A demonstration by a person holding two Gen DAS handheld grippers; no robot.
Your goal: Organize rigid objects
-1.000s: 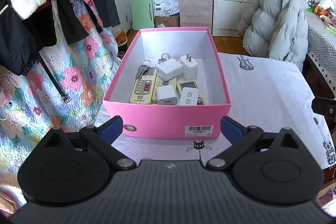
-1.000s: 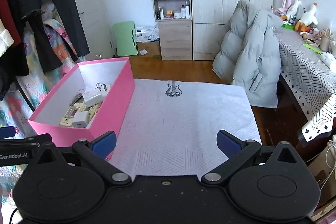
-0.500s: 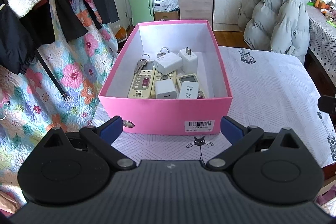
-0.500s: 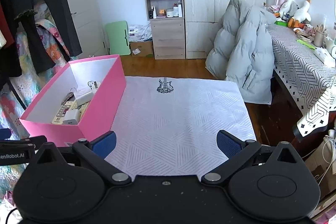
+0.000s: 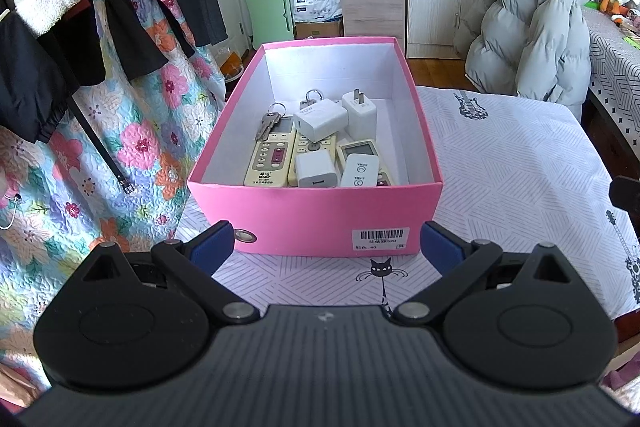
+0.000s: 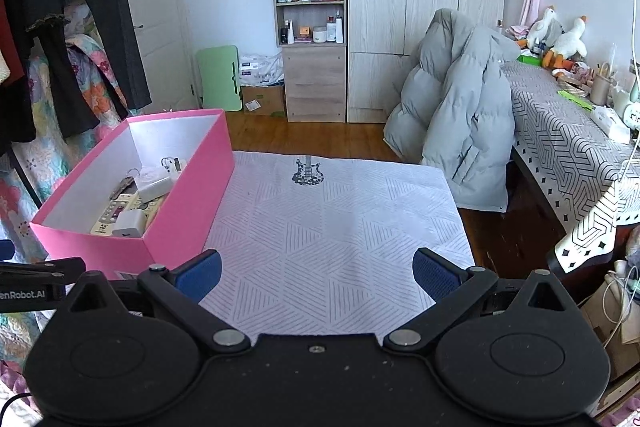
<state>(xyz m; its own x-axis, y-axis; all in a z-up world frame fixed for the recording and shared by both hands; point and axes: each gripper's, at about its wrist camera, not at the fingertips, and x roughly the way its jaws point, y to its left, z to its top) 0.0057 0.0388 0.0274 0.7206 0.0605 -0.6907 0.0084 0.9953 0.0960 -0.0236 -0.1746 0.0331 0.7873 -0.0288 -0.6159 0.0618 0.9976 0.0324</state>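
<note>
Left wrist view: left gripper (image 5: 325, 244), spread and empty, faces the pink box (image 5: 316, 223) of remotes (image 5: 269, 159) and chargers (image 5: 320, 123); right gripper (image 6: 316, 275) likewise spread.

Right of the pink box (image 6: 188, 203) the tabletop (image 6: 340, 211) lies bare — left of the box, hanging clothes (image 5: 92, 27) crowd close.

The box (image 5: 316, 215) sits on the table's (image 5: 520, 163) left side, with remotes (image 5: 272, 159), chargers (image 5: 320, 119) and keys (image 5: 269, 121) inside.

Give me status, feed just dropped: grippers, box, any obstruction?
Left gripper open, empty, facing pink box. Right gripper open, empty, over tablecloth. Remotes, chargers, keys in box. Nothing in the way.
</note>
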